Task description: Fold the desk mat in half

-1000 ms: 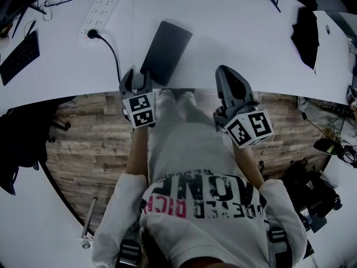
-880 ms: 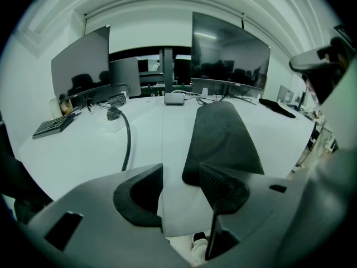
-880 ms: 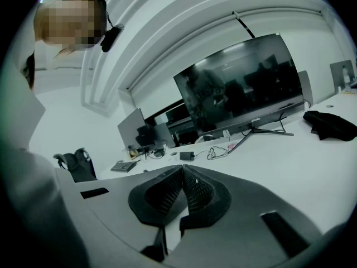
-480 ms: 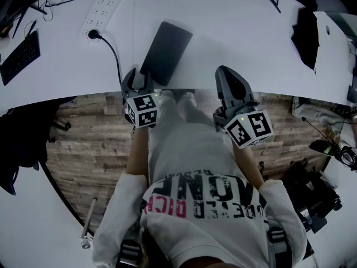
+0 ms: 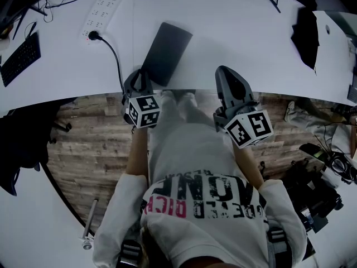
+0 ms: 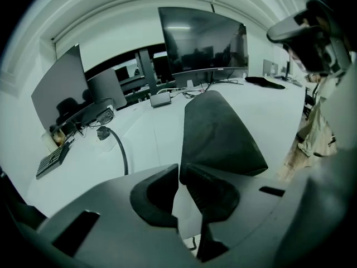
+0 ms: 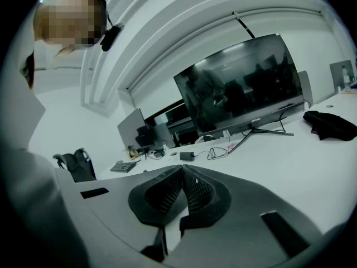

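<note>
A dark grey desk mat [image 5: 166,52] lies slantwise on the white desk [image 5: 234,32], with its near end at the desk's front edge. My left gripper [image 5: 140,81] is at the mat's near left corner. In the left gripper view the mat [image 6: 217,133] runs away from the left gripper [image 6: 179,170]. Its jaws have just been closing, and the mat's corner is pinched between the pads. My right gripper [image 5: 225,72] hovers over the front edge to the right of the mat. In the right gripper view the right gripper [image 7: 183,170] is shut with nothing in it.
A white power strip [image 5: 102,9] with a black cable [image 5: 113,53] lies left of the mat, and a keyboard [image 5: 19,57] sits at the far left. A black cloth [image 5: 305,35] rests at the right. A large monitor [image 6: 203,41] stands at the desk's back.
The left gripper has rolled a little, its marker cube has shifted right, and its jaws have closed at the mat's corner. The right gripper has not moved.
</note>
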### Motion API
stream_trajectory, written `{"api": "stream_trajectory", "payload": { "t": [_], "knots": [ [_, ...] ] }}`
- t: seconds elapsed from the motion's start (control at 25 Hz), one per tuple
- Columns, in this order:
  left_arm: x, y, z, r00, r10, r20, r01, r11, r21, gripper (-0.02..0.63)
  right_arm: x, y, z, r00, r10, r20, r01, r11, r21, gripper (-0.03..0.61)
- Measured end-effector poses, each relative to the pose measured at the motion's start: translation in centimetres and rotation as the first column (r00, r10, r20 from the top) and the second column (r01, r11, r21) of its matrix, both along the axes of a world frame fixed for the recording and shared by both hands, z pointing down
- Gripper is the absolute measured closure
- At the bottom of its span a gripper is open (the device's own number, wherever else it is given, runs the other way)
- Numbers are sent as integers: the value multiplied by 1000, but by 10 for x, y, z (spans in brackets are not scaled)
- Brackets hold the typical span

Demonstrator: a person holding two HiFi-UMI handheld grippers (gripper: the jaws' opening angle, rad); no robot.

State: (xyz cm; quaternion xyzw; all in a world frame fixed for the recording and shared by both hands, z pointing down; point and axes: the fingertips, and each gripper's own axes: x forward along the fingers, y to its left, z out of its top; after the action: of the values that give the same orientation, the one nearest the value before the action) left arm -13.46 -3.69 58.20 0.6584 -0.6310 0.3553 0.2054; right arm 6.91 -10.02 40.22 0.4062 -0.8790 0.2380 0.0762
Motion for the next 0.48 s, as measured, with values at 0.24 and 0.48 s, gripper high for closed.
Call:
{"api": "stream_trajectory", "payload": {
  "t": [0.24,0.48],
  "knots": [
    [4,1,3,997,61,42,-60,998,-23,599,-1,0,0,1000,1,2,-1,1000,-1,578],
    [5,0,5,997,77,13,-76,996,-38,611,-4,-1,-1,1000,1,5,-1,1000,5,578]
  ]
}}
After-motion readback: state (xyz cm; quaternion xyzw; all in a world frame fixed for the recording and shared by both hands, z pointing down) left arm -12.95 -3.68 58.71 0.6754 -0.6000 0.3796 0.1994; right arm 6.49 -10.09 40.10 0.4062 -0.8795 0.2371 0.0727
